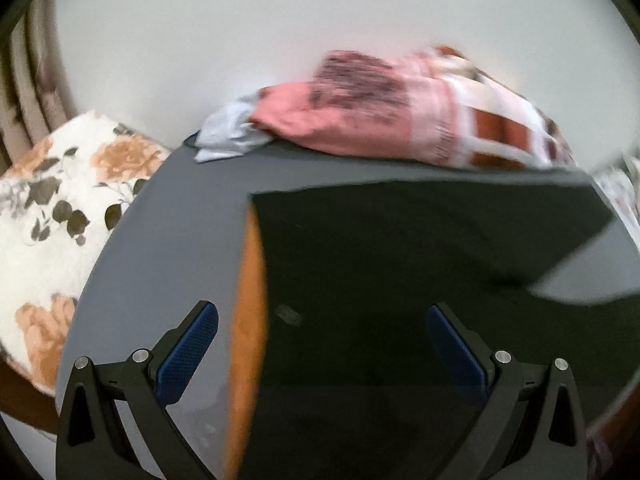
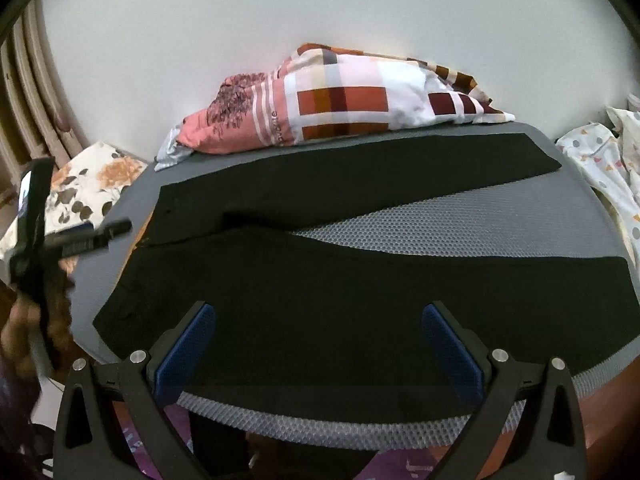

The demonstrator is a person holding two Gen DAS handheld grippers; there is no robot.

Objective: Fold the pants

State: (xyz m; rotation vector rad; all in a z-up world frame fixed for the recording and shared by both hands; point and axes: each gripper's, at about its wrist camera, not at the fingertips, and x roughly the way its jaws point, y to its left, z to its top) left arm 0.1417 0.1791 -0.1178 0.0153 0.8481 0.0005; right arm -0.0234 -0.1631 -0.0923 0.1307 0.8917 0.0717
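Black pants point(image 2: 320, 280) spread flat across the grey mat point(image 2: 460, 220), filling the middle of the right wrist frame, two legs fanning toward the right edge, waist at centre left. Right gripper point(image 2: 318, 350) at bottom centre, jaws wide apart, gripping nothing, blue pads point(image 2: 184, 354) hovering over the near leg. Left gripper point(image 1: 322, 348) low in its own blurred frame, likewise spread wide and empty, dark cloth lying between and beyond the fingers. Orange strip point(image 1: 248, 320) just left of the pants there. Patterned pillow point(image 2: 340, 108) along the mat's upper edge, floral cushion point(image 1: 60, 208) far left.
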